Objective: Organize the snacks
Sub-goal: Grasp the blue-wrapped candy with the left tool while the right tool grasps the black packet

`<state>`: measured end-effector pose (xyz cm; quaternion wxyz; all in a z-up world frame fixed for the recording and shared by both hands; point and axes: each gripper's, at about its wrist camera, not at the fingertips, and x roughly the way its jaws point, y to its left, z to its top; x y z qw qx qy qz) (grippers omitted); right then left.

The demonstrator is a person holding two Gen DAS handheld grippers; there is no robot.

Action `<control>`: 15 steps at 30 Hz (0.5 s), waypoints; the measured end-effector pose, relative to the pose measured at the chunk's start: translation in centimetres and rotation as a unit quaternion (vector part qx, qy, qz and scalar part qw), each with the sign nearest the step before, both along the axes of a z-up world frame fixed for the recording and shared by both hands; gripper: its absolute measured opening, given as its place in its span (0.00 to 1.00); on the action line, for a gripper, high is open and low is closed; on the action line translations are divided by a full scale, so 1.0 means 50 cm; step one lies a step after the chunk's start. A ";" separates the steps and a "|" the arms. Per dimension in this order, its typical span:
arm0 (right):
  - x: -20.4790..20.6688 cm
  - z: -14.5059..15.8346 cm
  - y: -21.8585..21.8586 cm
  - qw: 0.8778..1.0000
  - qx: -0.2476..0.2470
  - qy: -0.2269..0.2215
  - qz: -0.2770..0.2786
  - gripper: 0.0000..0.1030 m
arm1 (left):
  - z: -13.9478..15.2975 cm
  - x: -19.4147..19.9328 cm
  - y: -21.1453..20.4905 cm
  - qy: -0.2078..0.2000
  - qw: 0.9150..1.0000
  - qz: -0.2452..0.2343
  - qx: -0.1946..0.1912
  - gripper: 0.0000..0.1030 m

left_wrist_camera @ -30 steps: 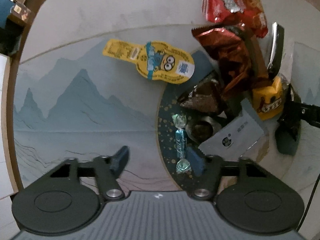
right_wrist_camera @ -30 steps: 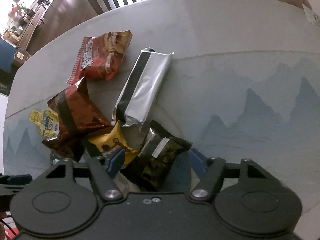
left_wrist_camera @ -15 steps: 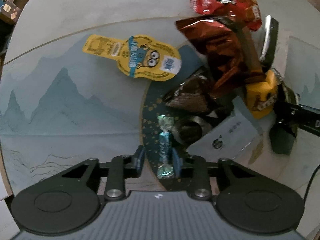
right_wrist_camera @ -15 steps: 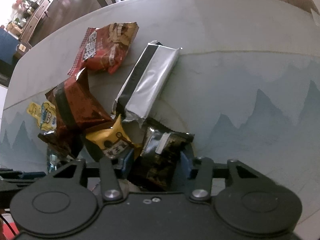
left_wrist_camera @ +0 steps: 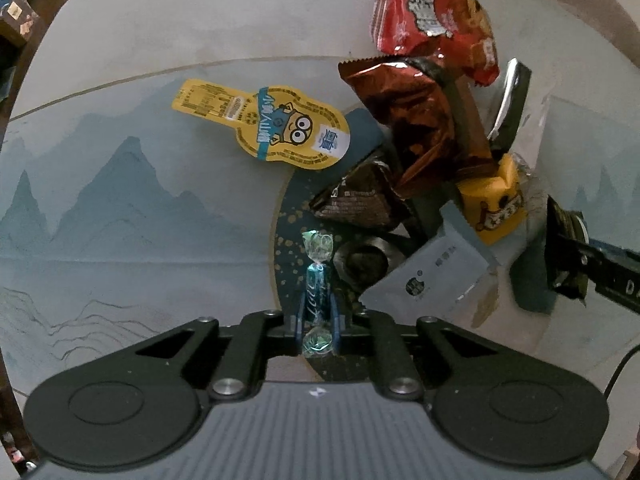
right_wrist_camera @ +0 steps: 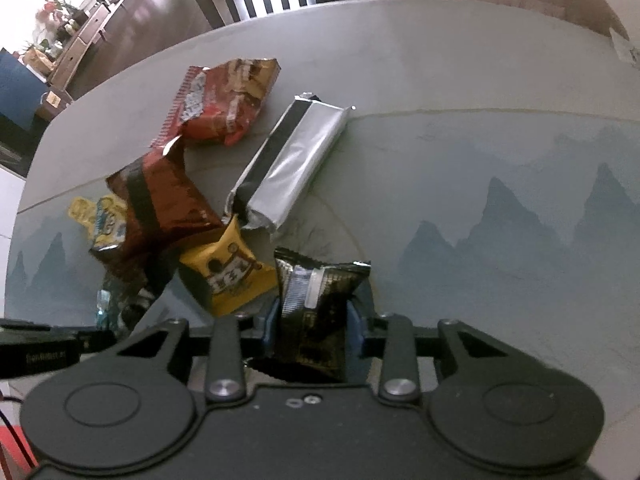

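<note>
Snacks crowd the table's (left_wrist_camera: pixel 120 20) dark round mat (left_wrist_camera: pixel 288 208). Left gripper (left_wrist_camera: pixel 317 322) pinches a blue twist candy (left_wrist_camera: pixel 317 292) lengthwise between its pads at the mat's near-left rim. Behind lies a yellow Minion pouch (left_wrist_camera: pixel 276 128); its print is unreadable. Bare tabletop spreads left. Right gripper (right_wrist_camera: pixel 312 322) clamps a black packet (right_wrist_camera: pixel 316 304), beside a yellow packet (right_wrist_camera: pixel 226 276).

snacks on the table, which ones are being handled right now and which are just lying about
In hand:
- blue twist-wrapped candy, in left gripper
- black packet, in right gripper

Lying about:
- yellow cartoon pouch
- red bag
- silver packet
- white sachet
</note>
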<state>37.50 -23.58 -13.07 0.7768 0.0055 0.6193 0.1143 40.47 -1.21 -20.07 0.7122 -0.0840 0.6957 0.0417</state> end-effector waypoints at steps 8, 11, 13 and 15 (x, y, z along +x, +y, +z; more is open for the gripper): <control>-0.059 0.071 0.000 1.000 0.016 -0.018 0.017 0.32 | 0.089 -0.030 0.012 -0.031 1.000 -0.001 0.001 0.12; -0.088 0.103 0.001 0.999 0.023 -0.026 0.027 0.32 | 0.121 -0.046 0.013 -0.045 0.999 -0.002 0.005 0.12; -0.109 0.124 0.001 0.999 0.023 -0.032 0.034 0.32 | 0.144 -0.064 0.019 -0.053 0.999 0.002 0.009 0.12; -0.128 0.141 0.001 0.998 0.025 -0.038 0.037 0.32 | 0.164 -0.082 0.027 -0.059 0.998 0.004 0.007 0.12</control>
